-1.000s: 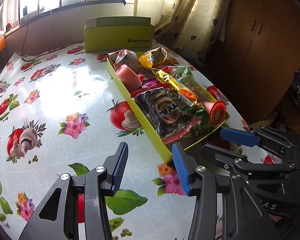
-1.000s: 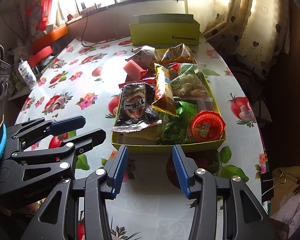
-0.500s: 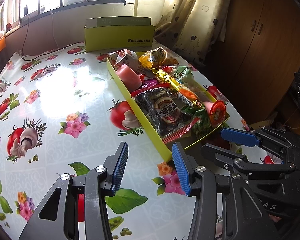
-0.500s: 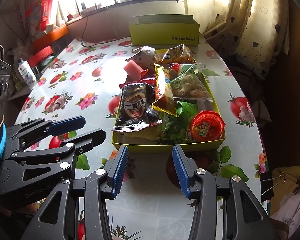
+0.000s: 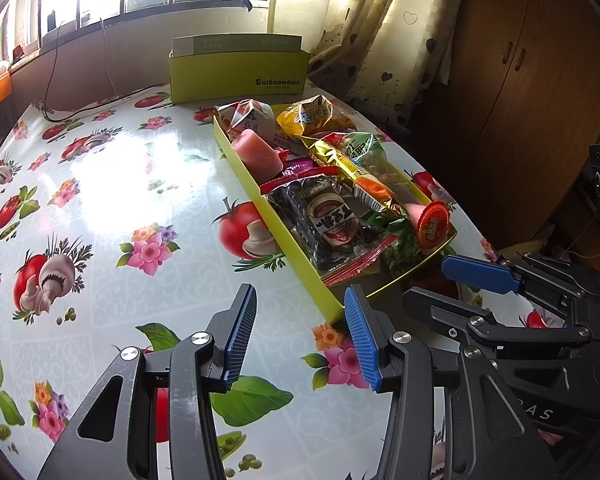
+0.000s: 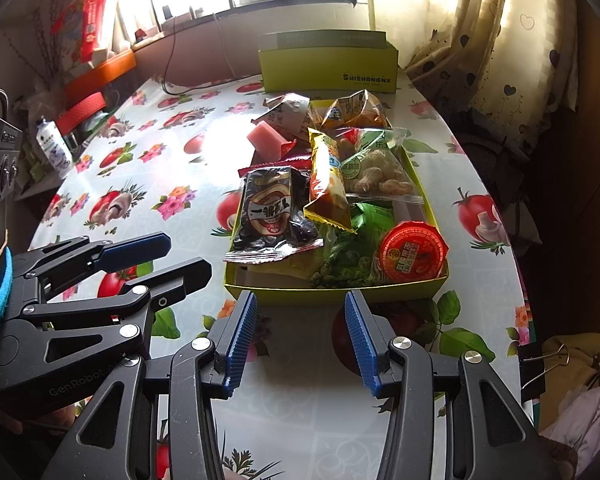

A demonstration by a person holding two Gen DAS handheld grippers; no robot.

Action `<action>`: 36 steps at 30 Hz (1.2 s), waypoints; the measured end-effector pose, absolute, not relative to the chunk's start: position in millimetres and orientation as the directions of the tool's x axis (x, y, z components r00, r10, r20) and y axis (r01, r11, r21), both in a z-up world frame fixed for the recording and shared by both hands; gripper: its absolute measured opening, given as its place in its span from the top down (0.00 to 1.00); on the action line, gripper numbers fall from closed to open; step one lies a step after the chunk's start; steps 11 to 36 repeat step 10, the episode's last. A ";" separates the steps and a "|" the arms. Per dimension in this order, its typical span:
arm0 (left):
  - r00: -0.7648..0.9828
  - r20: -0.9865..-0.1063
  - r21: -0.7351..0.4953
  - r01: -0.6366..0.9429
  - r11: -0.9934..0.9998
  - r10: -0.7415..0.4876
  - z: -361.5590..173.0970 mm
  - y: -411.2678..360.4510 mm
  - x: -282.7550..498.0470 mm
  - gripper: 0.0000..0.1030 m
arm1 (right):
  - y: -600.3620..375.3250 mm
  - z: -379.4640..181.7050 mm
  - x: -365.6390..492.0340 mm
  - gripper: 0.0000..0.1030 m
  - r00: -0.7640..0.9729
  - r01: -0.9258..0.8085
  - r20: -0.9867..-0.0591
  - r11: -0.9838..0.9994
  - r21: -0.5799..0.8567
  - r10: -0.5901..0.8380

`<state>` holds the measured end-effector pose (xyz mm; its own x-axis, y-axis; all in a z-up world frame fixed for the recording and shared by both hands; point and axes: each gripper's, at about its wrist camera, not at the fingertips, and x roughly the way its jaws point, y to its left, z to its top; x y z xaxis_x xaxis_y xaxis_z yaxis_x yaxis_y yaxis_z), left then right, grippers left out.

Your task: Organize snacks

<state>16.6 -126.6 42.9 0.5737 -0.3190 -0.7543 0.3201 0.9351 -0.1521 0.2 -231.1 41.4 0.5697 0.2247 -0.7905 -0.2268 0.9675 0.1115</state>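
Only the right wrist view shows the binder clip [image 6: 534,364] at lower right; possibly clamped to the desk [image 6: 300,412] edge. Both tools [image 5: 300,334] [image 6: 300,338] gape, released, before the snack tray [image 6: 332,294].

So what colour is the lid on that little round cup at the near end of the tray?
Orange-red, with yellow print on the cup lid; clearest in the right wrist view.

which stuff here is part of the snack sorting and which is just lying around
For the job: yellow-green tray, black snack packet, red-lidded cup, green pea bag, yellow box.

Lying about: white bottle, binder clip, cable.
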 end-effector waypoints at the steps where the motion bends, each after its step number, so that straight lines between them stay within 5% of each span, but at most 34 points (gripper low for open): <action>1: 0.574 -0.754 -0.152 0.320 0.935 -0.319 42.7 -126.4 16.7 0.54 | -229.6 41.6 -0.5 0.56 0.570 -0.227 -0.790 0.968 0.112 0.225; 36: 0.582 -0.746 -0.155 0.321 0.934 -0.324 45.6 -126.5 14.0 0.54 | -230.7 42.0 -1.0 0.56 0.571 -0.226 -0.790 0.968 0.112 0.225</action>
